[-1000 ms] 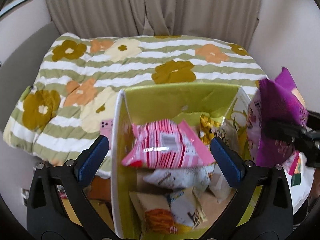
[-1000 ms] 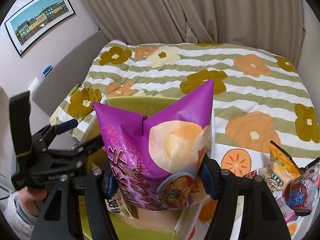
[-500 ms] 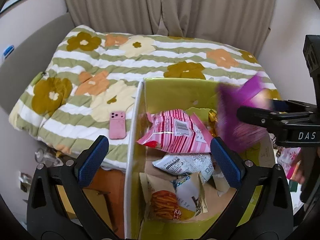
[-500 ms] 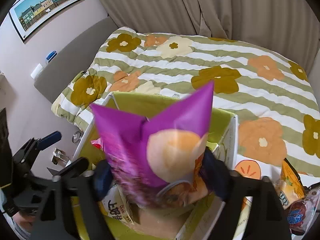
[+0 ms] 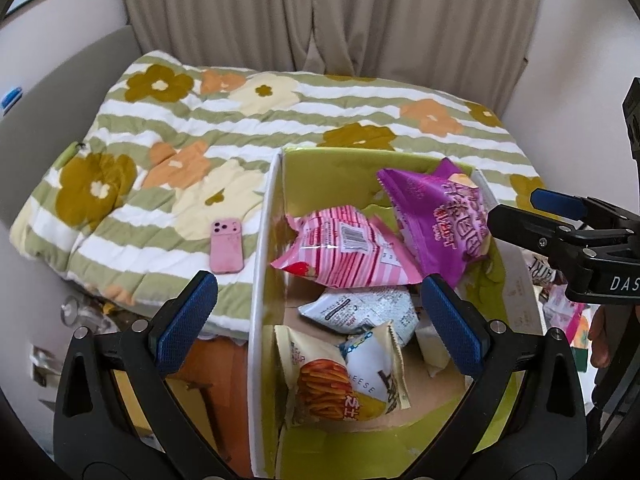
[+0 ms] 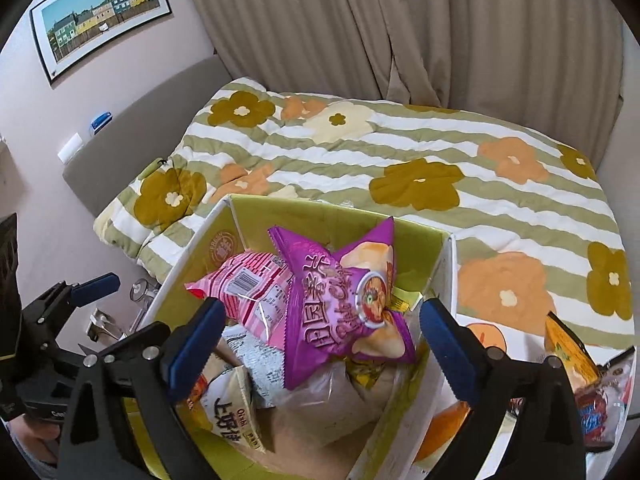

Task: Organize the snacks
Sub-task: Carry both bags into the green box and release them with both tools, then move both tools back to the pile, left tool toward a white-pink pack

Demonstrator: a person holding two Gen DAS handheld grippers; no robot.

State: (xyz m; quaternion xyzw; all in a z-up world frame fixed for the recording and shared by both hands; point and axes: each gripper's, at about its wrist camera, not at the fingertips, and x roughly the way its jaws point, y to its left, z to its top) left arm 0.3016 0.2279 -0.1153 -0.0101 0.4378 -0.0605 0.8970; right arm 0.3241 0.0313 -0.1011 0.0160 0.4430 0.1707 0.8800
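Right claw [image 6: 318,332] wide, empty | left claw [image 5: 318,320] wide, empty over box [image 5: 260,280] | purple bag [image 6: 340,308] lies in box atop pink bag [image 6: 248,292] | next — lift clear, fetch loose snacks [image 6: 580,380] beside box — grip bags by their seams.
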